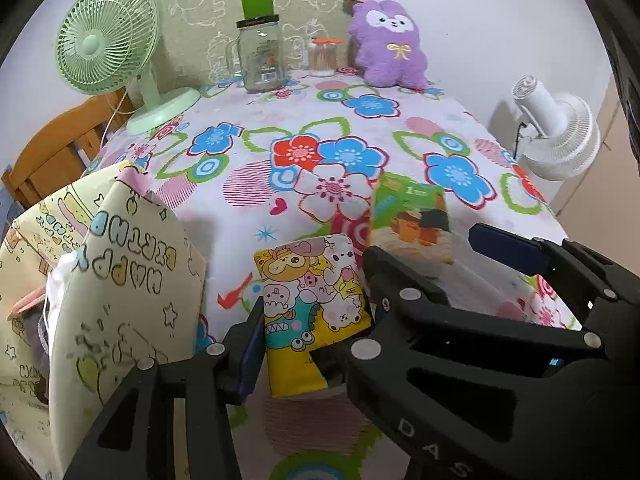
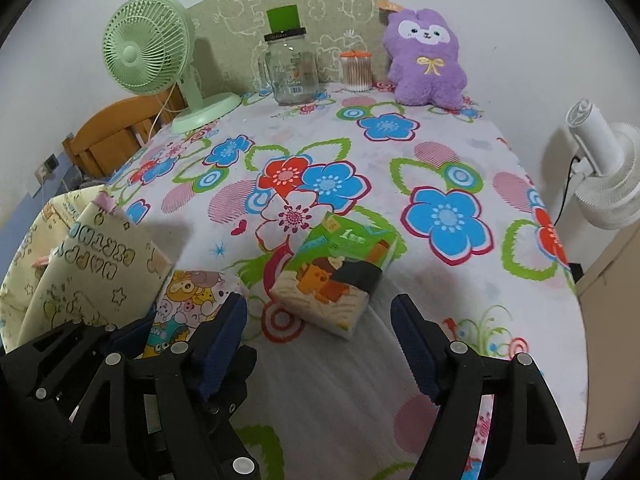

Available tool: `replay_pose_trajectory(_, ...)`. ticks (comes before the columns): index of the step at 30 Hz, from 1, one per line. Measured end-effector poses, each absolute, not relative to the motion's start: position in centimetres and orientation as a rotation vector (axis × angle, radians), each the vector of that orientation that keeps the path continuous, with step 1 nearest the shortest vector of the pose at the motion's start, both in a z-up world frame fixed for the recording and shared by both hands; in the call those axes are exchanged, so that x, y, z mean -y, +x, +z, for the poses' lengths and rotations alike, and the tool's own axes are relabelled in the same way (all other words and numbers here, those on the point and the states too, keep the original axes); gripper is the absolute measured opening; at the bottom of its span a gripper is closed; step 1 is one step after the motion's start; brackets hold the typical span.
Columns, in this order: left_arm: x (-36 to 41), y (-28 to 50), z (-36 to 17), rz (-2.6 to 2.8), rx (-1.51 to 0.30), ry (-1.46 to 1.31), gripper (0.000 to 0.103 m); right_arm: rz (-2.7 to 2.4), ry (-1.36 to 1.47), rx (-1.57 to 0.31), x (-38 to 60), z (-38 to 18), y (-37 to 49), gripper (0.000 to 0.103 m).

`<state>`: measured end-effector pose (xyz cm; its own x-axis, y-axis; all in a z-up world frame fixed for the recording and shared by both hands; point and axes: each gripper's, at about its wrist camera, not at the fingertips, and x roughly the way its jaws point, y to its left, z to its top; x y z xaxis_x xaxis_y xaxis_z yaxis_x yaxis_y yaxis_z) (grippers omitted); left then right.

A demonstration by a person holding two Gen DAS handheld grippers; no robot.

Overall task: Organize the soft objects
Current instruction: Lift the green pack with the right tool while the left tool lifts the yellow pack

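My left gripper (image 1: 314,312) is shut on a yellow cartoon-print tissue pack (image 1: 312,300), held just above the flowered tablecloth; the pack also shows in the right wrist view (image 2: 184,300). A green and orange tissue pack (image 2: 340,276) lies on the table just ahead of my right gripper (image 2: 320,320), which is open and empty; this pack also shows in the left wrist view (image 1: 412,220). A cream "Happy Birthday" gift bag (image 1: 120,280) stands open at the left. A purple plush toy (image 2: 424,60) sits at the far edge.
A green desk fan (image 2: 148,52), a glass jar (image 2: 290,68) and a cotton swab pot (image 2: 356,70) stand along the back. A white fan (image 2: 604,168) is beyond the right table edge. A wooden chair (image 2: 112,136) is at the left.
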<state>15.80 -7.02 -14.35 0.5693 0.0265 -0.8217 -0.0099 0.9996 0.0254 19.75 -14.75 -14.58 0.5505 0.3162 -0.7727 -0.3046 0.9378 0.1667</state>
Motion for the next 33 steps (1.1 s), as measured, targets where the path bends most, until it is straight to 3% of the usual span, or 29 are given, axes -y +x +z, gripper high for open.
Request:
replay_pose_trajectory(10, 6.7, 17.5, -15.8, 0.05, -1.007, 0.026, 0.054, 0.347, 0.018, -0.962, 14.1, -16.2, 21.7, 0.077)
replay_pose_trajectory(11, 6.7, 17.4, -15.8, 0.05, -1.001, 0.031, 0.054, 0.344, 0.02, -0.974, 14.1, -16.5, 21.8, 0.076)
replay_pose_trajectory(13, 6.8, 17.4, -15.8, 0.047, -0.998, 0.032, 0.054, 0.321, 0.025, -0.968, 14.4, -16.6, 21.9, 0.062)
replay_pose_trajectory(22, 7.3, 17.1, -15.5, 0.008, -0.988, 0.033, 0.054, 0.315, 0.009, -0.961, 14.9, -16.1, 21.1, 0.054)
replay_pose_trajectory(33, 8.4, 15.5, -14.1, -0.042, -0.953, 0.042, 0.05, 0.305, 0.042, -0.952, 16.0, -14.7, 19.3, 0.053)
